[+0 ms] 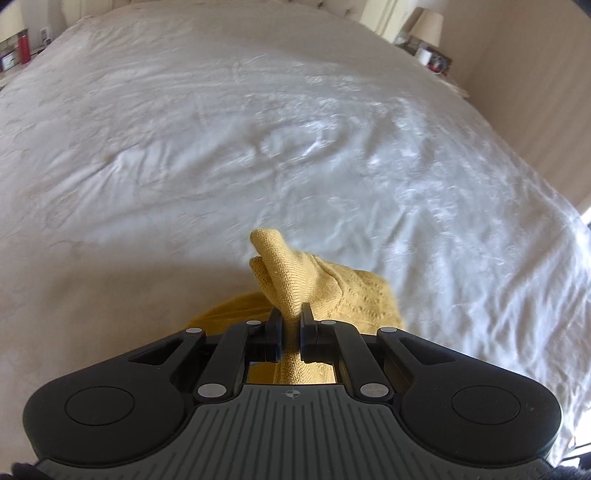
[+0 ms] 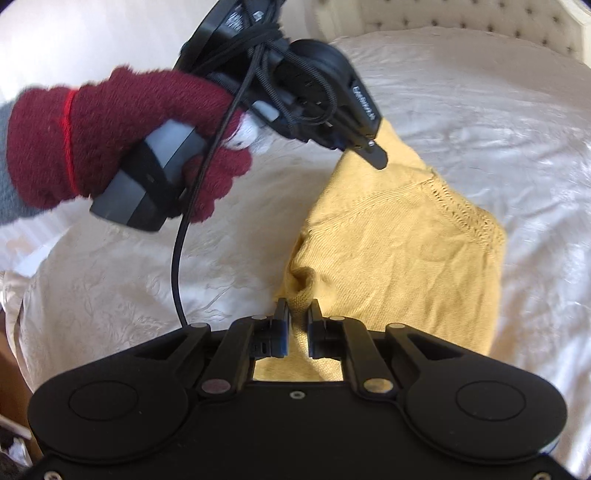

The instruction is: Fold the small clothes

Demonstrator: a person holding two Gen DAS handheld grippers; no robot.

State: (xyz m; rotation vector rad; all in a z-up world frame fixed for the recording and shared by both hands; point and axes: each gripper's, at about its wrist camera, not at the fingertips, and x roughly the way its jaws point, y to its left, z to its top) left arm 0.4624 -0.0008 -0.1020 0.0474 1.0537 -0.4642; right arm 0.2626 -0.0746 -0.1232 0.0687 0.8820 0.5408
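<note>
A small yellow knit garment (image 2: 399, 243) lies on a white bedspread (image 2: 498, 122), partly lifted at two corners. My left gripper (image 1: 291, 325) is shut on a bunched corner of the garment (image 1: 291, 280), which sticks up past the fingertips. In the right wrist view the left gripper (image 2: 376, 155) shows at the garment's far corner, held by a hand in a red glove (image 2: 122, 140). My right gripper (image 2: 300, 314) is shut on the garment's near edge, with cloth pinched between the fingers.
The bed (image 1: 221, 129) fills both views. A nightstand with a lamp (image 1: 428, 29) stands at the far right, a red bottle (image 1: 23, 46) at the far left. A tufted headboard (image 2: 461, 18) is at the back. A black cable (image 2: 181, 258) hangs from the left gripper.
</note>
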